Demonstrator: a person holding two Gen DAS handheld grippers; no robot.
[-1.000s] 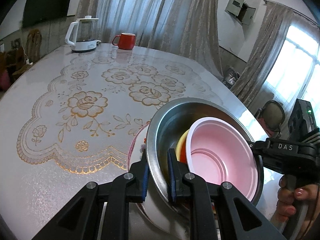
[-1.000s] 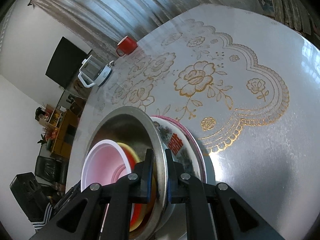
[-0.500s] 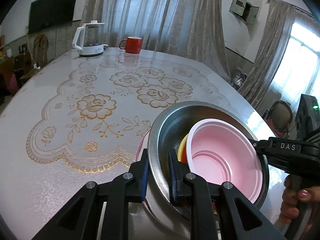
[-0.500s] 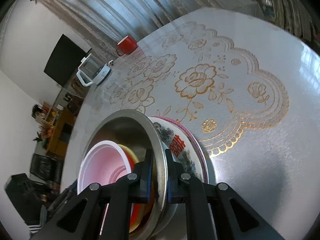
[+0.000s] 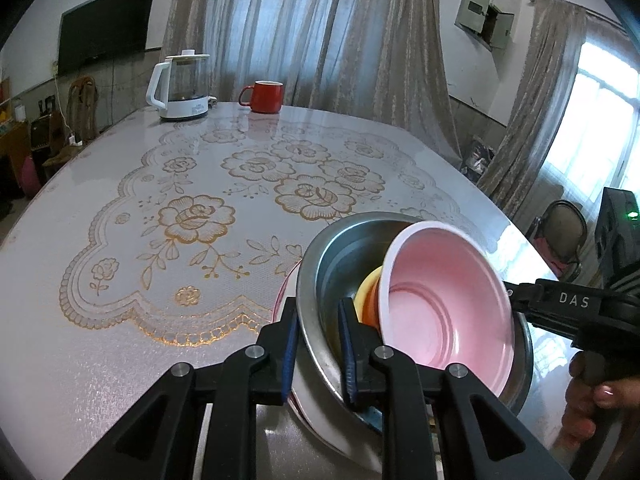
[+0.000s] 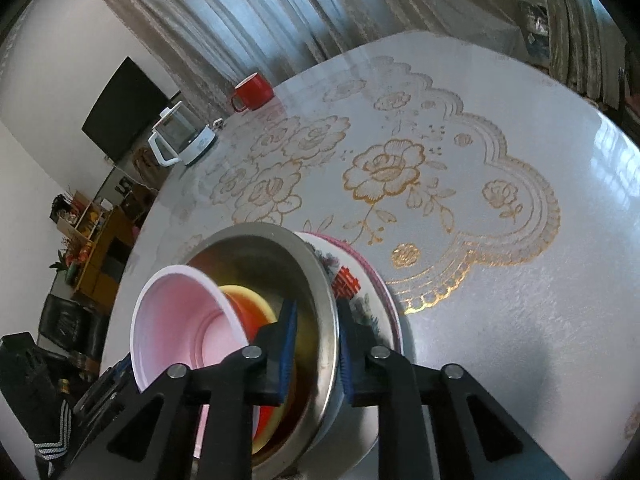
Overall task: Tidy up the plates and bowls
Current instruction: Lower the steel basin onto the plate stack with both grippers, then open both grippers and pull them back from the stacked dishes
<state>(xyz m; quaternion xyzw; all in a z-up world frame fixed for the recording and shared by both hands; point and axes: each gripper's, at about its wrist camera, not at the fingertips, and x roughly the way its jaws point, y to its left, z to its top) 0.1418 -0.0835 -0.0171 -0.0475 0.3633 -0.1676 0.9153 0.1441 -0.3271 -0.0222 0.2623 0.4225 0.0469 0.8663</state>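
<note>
The steel basin [image 5: 332, 264] sits on a patterned plate [image 6: 360, 300] at the near edge of the table [image 5: 120, 360], with a pink bowl [image 5: 444, 312] tilted inside over yellow and orange ones. The left gripper [image 5: 318, 348] straddles the basin's thin rim; its pads look a hair off the metal, hard to say. The right gripper [image 6: 316, 354] has just been opening, rim between its jaws with a visible gap. Judging by looks, steel is stiff and slick — grab the rolled rim. The plastic bowls seem light and could slide; the plate looks fragile. Writing: "DAS" on the other gripper, and a red character on the plate
</note>
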